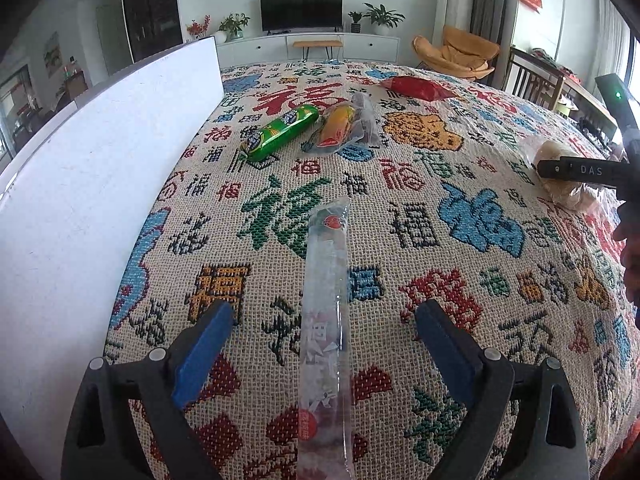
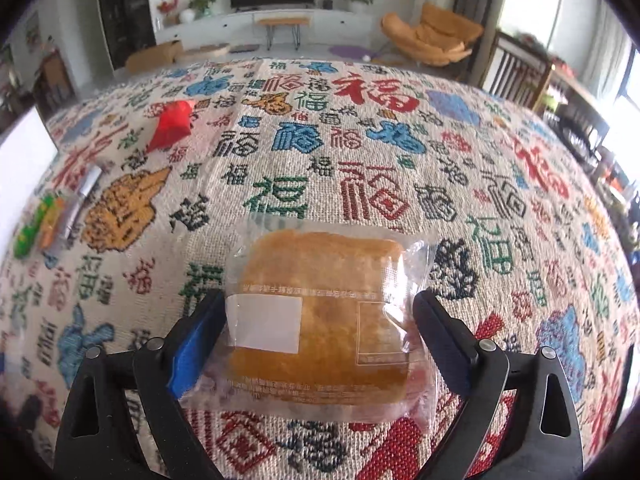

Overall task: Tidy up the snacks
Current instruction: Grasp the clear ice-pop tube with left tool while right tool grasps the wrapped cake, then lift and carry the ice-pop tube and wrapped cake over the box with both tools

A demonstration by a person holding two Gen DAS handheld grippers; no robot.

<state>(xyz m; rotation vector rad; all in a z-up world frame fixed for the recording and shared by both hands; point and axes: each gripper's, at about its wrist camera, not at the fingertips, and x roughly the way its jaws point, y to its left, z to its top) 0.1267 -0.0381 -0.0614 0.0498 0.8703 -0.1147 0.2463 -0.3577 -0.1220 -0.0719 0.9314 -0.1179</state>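
Left wrist view: the left gripper [image 1: 324, 344] hangs low over the woven tablecloth [image 1: 460, 208] with jaws spread wide. A long clear snack stick [image 1: 326, 320] lies flat between the blue-padded fingers [image 1: 204, 352], touching neither, its far end pointing away. A white box [image 1: 100, 168] stands along the left. Farther off lie a green sausage pack [image 1: 282, 130], an orange packet [image 1: 340, 124] and a red packet [image 1: 416, 87].

Right wrist view: the right gripper [image 2: 320, 332] straddles a wrapped bread bun [image 2: 320, 316] (clear crinkled film, white label). Both pads meet the wrapper's edges; a firm clamp cannot be confirmed.
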